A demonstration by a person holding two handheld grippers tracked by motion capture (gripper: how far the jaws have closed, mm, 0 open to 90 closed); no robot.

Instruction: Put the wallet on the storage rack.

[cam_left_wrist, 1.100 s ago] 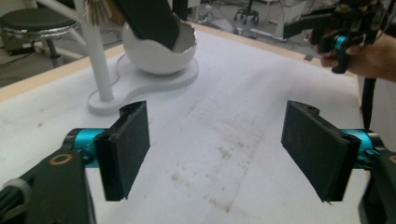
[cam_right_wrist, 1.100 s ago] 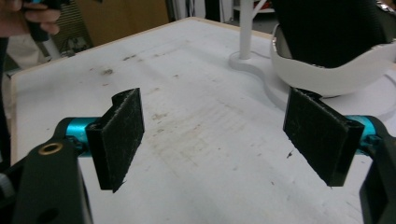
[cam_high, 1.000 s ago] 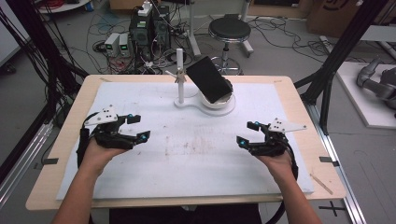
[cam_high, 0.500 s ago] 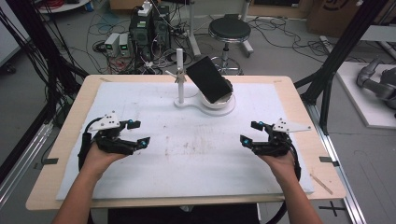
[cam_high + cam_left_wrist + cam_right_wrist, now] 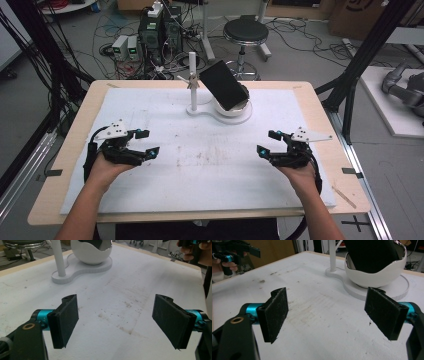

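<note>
A black slab-shaped object [image 5: 223, 84] leans tilted in a white egg-shaped bowl [image 5: 236, 107] on a white figure-eight base [image 5: 210, 111] with a thin white post [image 5: 193, 80]. The bowl [image 5: 377, 275] and the black object [image 5: 372, 255] are close in the right gripper view; the bowl [image 5: 91, 253] and post [image 5: 58, 257] sit far in the left gripper view. My left gripper [image 5: 146, 142] rests open at the table's left, my right gripper [image 5: 268, 142] open at the right. Both are empty and well short of the stand. Wide gaps separate the black pads [image 5: 66, 318] and pads [image 5: 274, 313].
A stained white mat [image 5: 210, 155] covers the wooden table [image 5: 327, 125]. Behind the far edge stand a round stool [image 5: 246, 32], electronics boxes [image 5: 160, 25] and cables on the floor. Black frame posts [image 5: 360, 65] rise at the right and left.
Both grippers have slid a little toward the person and lower on the mat. Their jaws stay open. The stand and black object have not moved.
</note>
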